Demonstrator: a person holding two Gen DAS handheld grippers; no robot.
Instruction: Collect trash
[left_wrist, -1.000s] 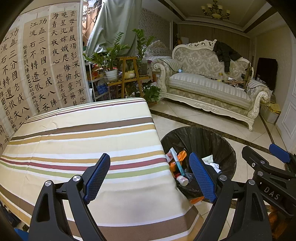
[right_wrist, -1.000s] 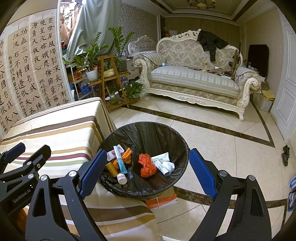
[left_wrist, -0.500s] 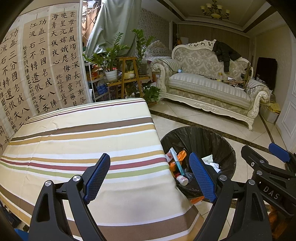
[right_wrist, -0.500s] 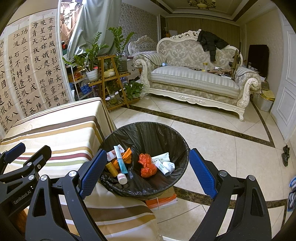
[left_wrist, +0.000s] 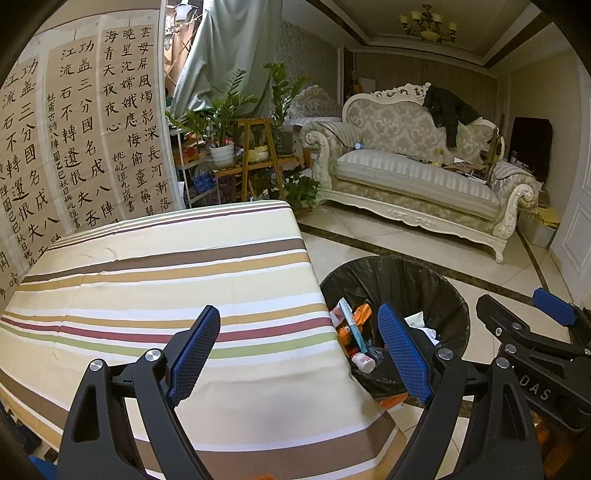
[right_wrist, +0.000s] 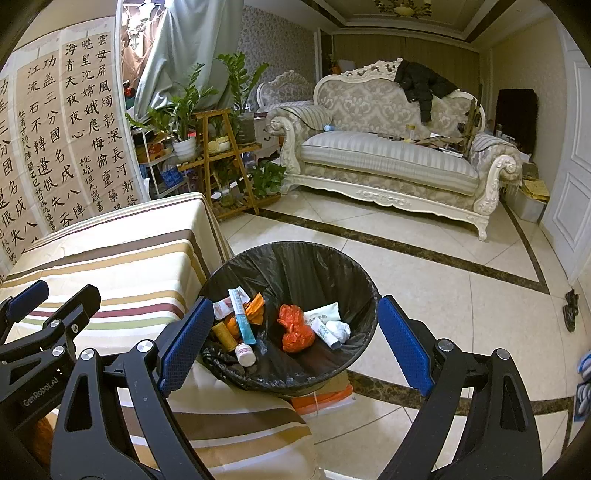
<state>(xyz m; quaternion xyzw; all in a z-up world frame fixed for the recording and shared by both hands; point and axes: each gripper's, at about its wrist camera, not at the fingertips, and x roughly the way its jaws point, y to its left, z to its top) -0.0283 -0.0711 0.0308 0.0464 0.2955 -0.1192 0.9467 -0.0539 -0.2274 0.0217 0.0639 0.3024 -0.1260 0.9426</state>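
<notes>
nothing has moved since a second ago: both tools hang where they were, and the bin's contents lie just as they did.

we have the left gripper (left_wrist: 299, 356) poised over the near right part of the striped tablecloth (left_wrist: 155, 280), jaws wide apart, nothing between the blue pads (left_wrist: 194, 349). the right gripper (right_wrist: 288, 345) hangs over the bin, jaws just as wide, also holding nothing.

now the key relation. the trash sits inside the black-lined bin (right_wrist: 295, 266), which stands on the floor tight against the table's right edge. from the right gripper the pile lies straight ahead and below, framed between the two pads. from the left gripper the bin is off to the right, past the cloth's edge. so the right hand is the nearer one, we judge.

in the bin we see a blue-and-white tube (right_wrist: 242, 314) with its long axis running near to far, an orange crumpled wrapper (right_wrist: 293, 326) right of it, a white tube (right_wrist: 325, 325) lying slantwise beside that, and a small white bottle (right_wrist: 245, 354) at the near side.

no loose trash shows on the cloth in either view. to our eye the collecting looks done or close to it. if anything were left to fetch, it would lie outside what we can see.
</notes>
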